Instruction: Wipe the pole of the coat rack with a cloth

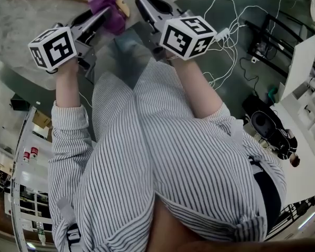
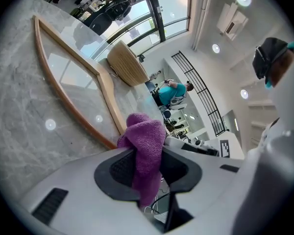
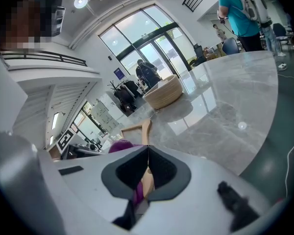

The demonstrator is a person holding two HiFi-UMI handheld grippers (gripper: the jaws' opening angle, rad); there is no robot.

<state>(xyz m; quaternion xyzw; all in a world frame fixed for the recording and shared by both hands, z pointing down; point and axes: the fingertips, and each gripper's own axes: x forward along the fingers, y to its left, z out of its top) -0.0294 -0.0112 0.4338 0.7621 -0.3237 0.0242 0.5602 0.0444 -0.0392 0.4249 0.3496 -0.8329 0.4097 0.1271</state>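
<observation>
Clearance as seen from the head view. Twelve o'clock: the wooden coat rack (image 2: 112, 109) lies flat on the marble floor (image 1: 21, 20), and its bars block a low sweep. Bare marble stays open at ten o'clock, and a woven tub (image 2: 127, 62) stands past the rack. One to two o'clock: white cables (image 1: 221, 34) and a black metal stand (image 1: 262, 46) clutter the dark floor. Three o'clock: white shelving (image 1: 304, 72). Eight o'clock: low shelves (image 1: 26, 156). Six o'clock: the person's striped lap (image 1: 163, 151) fills the near space.
</observation>
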